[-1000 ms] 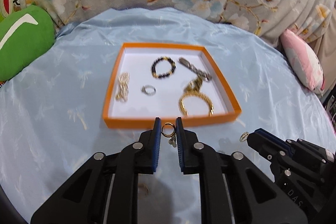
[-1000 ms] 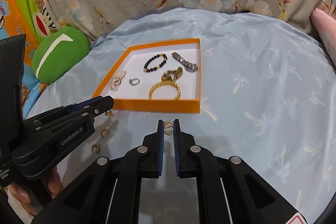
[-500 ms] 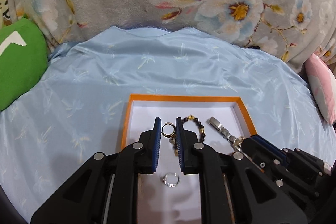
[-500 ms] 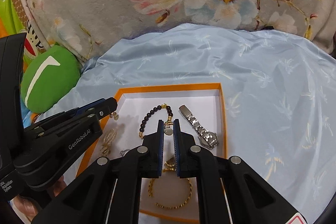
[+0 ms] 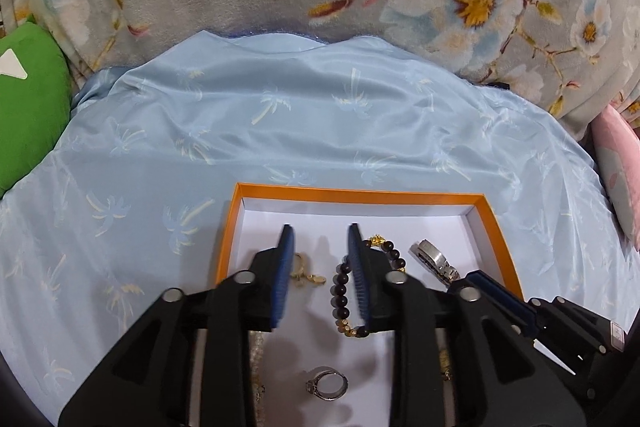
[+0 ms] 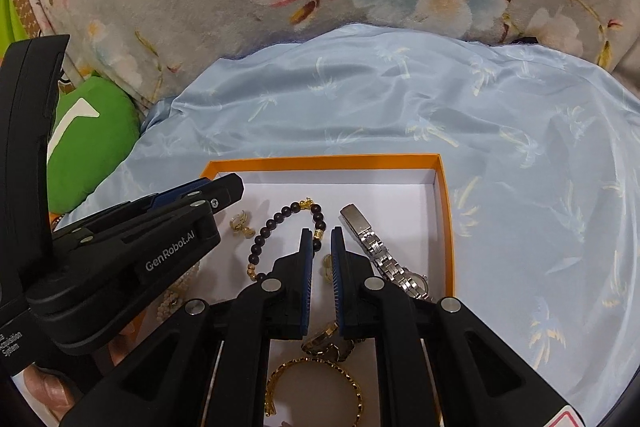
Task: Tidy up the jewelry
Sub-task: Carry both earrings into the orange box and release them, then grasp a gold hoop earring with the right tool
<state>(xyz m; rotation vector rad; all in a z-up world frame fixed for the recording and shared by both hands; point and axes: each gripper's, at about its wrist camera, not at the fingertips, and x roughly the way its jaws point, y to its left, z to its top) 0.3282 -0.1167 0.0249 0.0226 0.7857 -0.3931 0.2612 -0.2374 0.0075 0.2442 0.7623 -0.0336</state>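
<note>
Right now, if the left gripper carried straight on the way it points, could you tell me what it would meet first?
Probably the white floor of the orange tray, between the dropped gold earring and the beaded bracelet. The left gripper has just opened; depth is uncertain.

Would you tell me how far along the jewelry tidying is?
Bracelet, watch and ring lie in the orange tray. The left claw has just been opening, empty; a gold earring lies below it. The right claw is shut on a small gold piece, yet to drop.
</note>
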